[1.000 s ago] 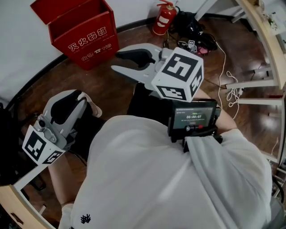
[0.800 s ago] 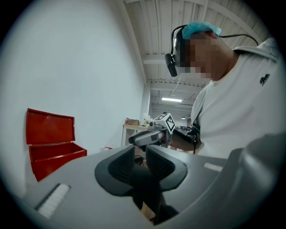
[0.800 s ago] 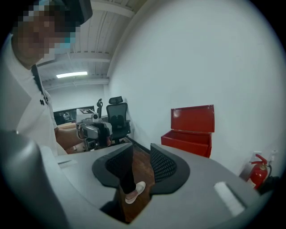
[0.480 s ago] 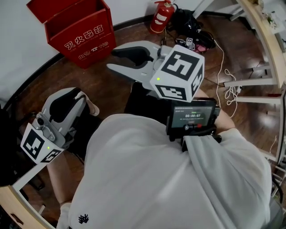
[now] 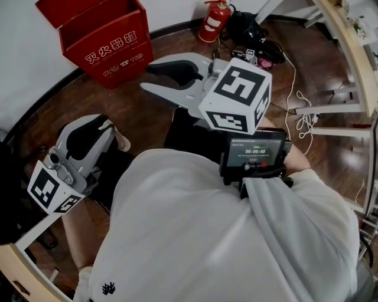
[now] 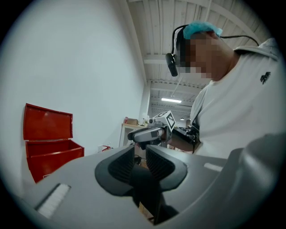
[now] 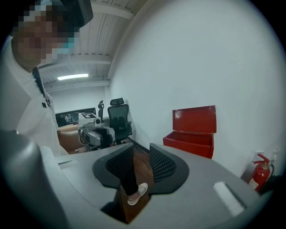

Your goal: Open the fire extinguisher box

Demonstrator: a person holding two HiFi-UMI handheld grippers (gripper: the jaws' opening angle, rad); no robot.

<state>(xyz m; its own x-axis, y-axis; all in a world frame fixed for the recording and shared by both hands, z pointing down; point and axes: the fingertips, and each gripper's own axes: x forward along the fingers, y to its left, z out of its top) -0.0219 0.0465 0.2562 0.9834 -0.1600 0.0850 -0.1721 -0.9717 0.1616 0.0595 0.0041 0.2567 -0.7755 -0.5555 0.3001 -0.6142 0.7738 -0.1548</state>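
Showing open box [image 7: 193, 120], chair [image 7: 119, 118] — right gripper view

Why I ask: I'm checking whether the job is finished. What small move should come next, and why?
Probably none beyond lowering both grippers: the fire extinguisher box already has its lid raised, showing the interior, and the left gripper and right gripper are empty, jaws apart, clear of it.
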